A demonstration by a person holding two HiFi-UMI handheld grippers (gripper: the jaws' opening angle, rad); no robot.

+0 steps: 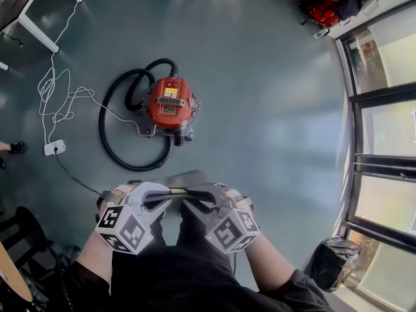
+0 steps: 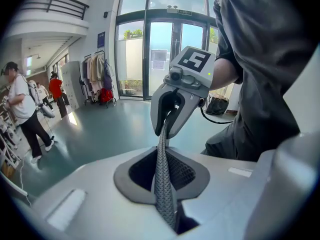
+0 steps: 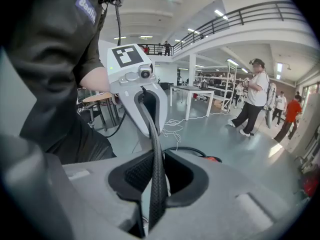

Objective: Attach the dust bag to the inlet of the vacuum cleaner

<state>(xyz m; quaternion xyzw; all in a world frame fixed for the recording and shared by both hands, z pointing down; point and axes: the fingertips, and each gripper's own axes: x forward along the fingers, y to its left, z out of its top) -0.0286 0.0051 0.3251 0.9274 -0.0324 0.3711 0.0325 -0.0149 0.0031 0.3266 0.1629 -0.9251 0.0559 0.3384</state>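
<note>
The red vacuum cleaner (image 1: 170, 106) stands on the grey floor with its black hose (image 1: 114, 151) looped around it. Nearer to me, the grey dust bag (image 1: 188, 179) is stretched between the two grippers. My left gripper (image 1: 159, 197) and right gripper (image 1: 209, 200) face each other, each shut on an end of the bag. In the left gripper view the bag's edge (image 2: 161, 159) runs as a thin woven strip from the left gripper (image 2: 162, 181) to the right gripper (image 2: 170, 121). The right gripper view shows the right gripper (image 3: 157, 184), the strip (image 3: 156, 154) and a sliver of the vacuum (image 3: 214, 159).
A white cable and power strip (image 1: 53, 148) lie on the floor left of the vacuum. A white table leg (image 1: 39, 31) is at upper left, glass doors (image 1: 383, 142) run along the right, and a black bag (image 1: 331, 262) sits at lower right. People (image 3: 255, 99) walk farther off.
</note>
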